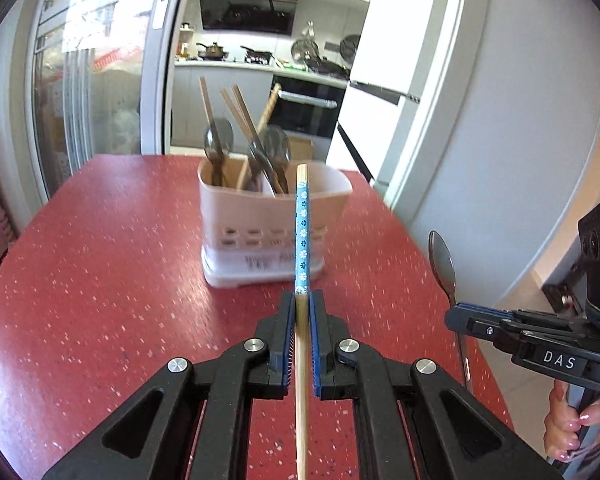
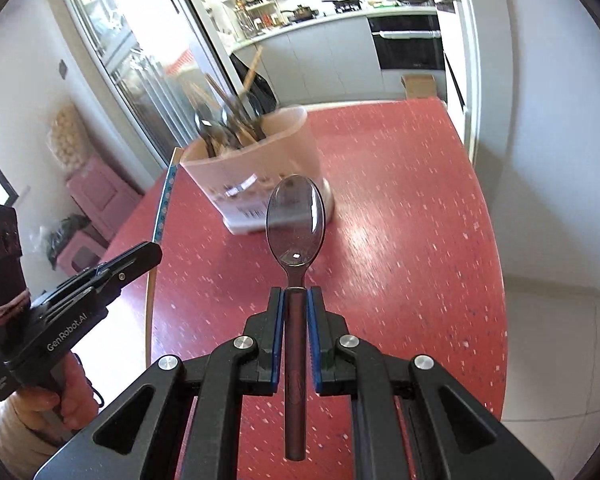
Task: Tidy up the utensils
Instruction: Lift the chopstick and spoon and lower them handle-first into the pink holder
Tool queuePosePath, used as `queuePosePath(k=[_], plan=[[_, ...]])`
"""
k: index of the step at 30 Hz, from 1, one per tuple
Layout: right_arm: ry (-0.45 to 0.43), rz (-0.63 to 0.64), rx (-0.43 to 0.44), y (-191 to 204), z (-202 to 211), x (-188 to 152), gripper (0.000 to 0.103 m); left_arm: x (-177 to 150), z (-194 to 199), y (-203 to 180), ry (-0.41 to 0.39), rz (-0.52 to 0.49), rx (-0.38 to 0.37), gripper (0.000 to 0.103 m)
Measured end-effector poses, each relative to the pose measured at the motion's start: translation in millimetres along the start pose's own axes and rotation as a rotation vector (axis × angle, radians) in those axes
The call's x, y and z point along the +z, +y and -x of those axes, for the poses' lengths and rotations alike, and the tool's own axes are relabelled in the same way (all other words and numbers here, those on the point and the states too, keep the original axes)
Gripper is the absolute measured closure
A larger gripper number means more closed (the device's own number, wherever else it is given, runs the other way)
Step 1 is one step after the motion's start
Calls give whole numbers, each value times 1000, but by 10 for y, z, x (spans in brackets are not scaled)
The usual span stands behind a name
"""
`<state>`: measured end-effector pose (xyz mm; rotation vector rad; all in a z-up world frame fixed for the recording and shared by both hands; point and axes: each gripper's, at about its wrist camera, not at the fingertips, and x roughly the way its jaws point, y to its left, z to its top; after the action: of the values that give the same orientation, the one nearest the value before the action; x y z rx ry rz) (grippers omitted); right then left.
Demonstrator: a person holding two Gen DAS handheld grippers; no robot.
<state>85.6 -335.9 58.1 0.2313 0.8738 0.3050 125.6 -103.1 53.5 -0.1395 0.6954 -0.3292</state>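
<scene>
Left claw (image 1: pixel 302 300) clamped on a chopstick (image 1: pixel 301 236) w/ blue flower wrap, tip pointing at 12 toward the utensil holder (image 1: pixel 260 216) on the red tabletop (image 1: pixel 100 260). Right claw (image 2: pixel 296 294) gripping a spoon (image 2: pixel 295 218) by its handle, bowl up at 12, holder (image 2: pixel 260 168) at 11. Holder already has spoons + chopsticks standing in its compartments.

Glossy metal spoon (image 2: pixel 296 220), wooden chopstick (image 1: pixel 301 240), speckled table (image 1: pixel 100 260).

Each wrist camera looks forward and down along its own hand-held gripper, close above the red worktop (image 1: pixel 100 280); both views share the caddy (image 1: pixel 272 216).
</scene>
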Motion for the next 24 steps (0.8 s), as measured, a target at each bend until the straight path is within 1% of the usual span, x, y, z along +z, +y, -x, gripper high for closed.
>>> queuePosePath(k=[6, 11, 14, 20, 24], plan=[[-45, 10, 23, 111, 42, 225, 91, 259, -3, 197, -85, 33, 12, 66], [-108, 13, 39, 203, 93, 506, 91, 656, 24, 431, -174, 62, 37, 66], [-143, 15, 50, 245, 73, 717, 91, 877, -4, 570, -213, 80, 47, 66], [-210, 26, 66, 342, -85, 1153, 91, 1351, -170, 802, -286, 120, 45, 66], [-245, 33, 80, 380, -246, 1383, 91, 1577, -290, 813, -334, 117, 34, 66]])
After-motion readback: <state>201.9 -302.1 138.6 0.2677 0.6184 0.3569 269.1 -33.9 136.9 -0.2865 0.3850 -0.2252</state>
